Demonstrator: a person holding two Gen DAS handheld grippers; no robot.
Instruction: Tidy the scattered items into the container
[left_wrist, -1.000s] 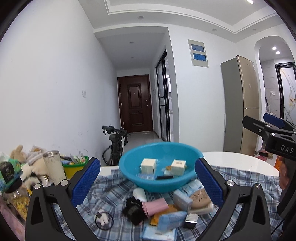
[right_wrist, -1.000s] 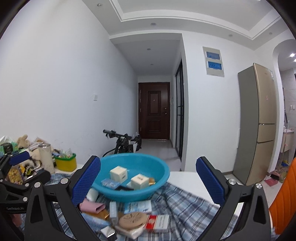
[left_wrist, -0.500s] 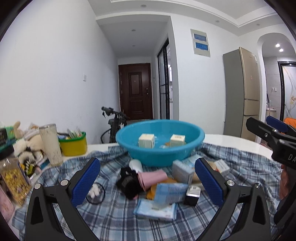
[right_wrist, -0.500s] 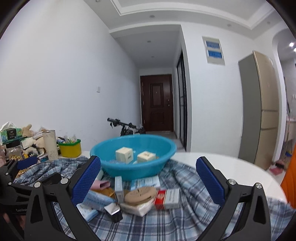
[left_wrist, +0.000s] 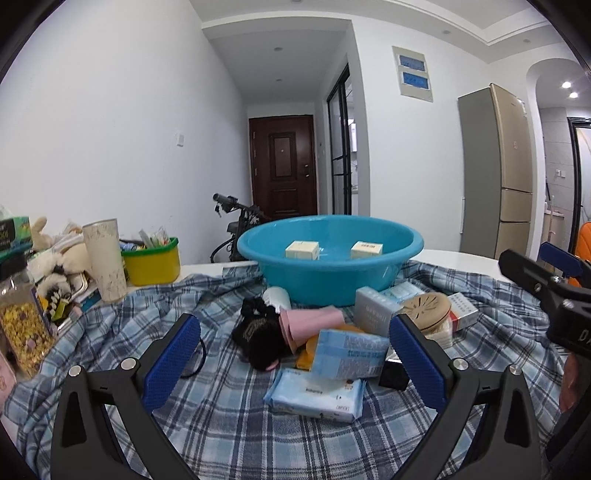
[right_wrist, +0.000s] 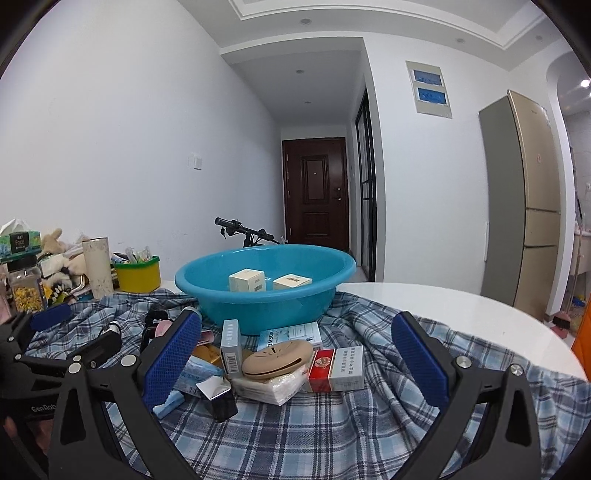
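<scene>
A blue basin stands on the plaid cloth and holds two cream boxes. It also shows in the right wrist view. In front of it lies a pile: a wet-wipe pack, a blue tissue pack, a pink cup, a black pouch, a tan round disc, a red cigarette box. My left gripper is open and empty over the pile's near side. My right gripper is open and empty, low before the disc and red box.
At the left edge stand a tall cup, a yellow tub, plush toys and a jar. A black hair tie lies on the cloth. The white round table shows at the right. A bicycle and a fridge stand behind.
Both grippers have come down and tilted toward the table; the pile now sits between the open fingers. Nothing was picked up or moved.
</scene>
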